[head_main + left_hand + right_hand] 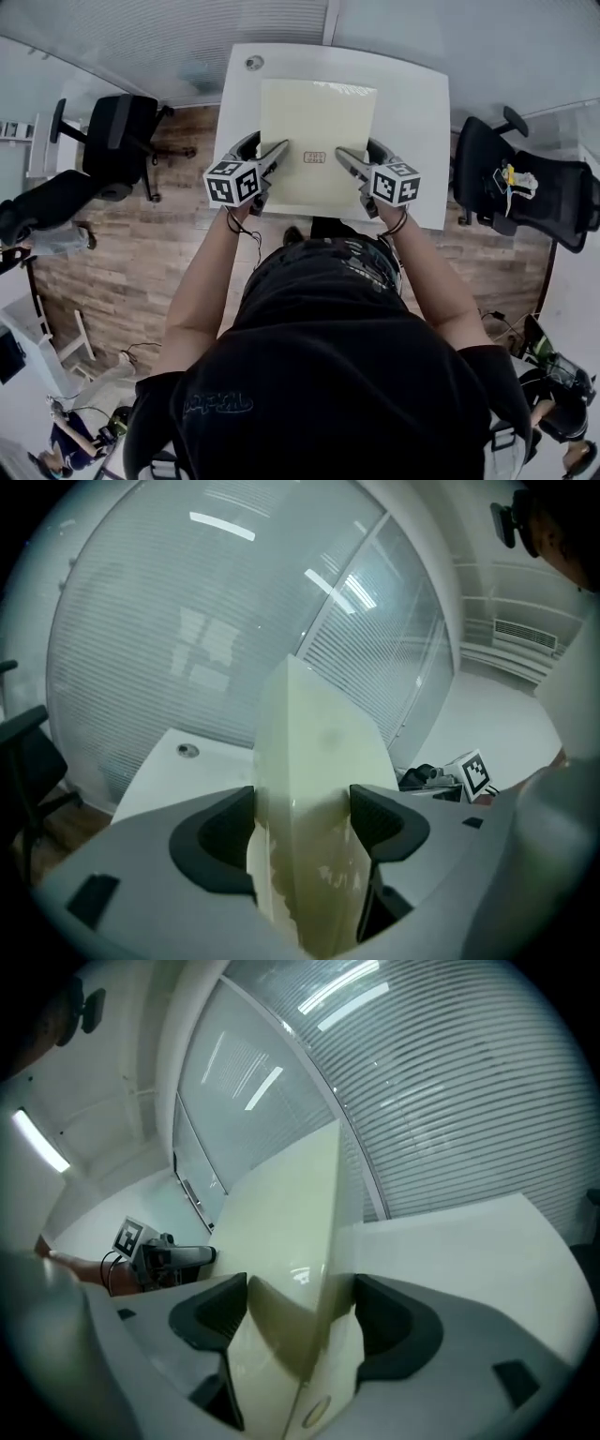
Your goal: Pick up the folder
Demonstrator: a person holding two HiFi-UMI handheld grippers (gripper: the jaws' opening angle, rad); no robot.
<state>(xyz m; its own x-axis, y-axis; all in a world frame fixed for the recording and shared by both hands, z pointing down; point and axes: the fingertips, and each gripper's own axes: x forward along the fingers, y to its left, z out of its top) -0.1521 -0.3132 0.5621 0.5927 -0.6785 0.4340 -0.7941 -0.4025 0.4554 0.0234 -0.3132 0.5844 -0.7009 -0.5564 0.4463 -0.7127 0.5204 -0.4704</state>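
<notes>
A pale yellow folder [315,141] with a small red label is held above the white table [417,122], gripped at both near corners. My left gripper [275,156] is shut on its left edge; in the left gripper view the folder [314,789] fills the gap between the dark pads [384,822]. My right gripper [348,159] is shut on the right edge, and the folder [281,1269] stands edge-on between its pads [394,1321]. The opposite gripper's marker cube [475,772] shows in the left gripper view, and the other cube [128,1237] shows in the right gripper view.
Black office chairs stand at the left [117,141] and right [525,187] of the table. A round cable grommet [254,63] sits at the table's far left corner. A glass wall with blinds [234,639] lies beyond. The wooden floor [131,253] surrounds the person.
</notes>
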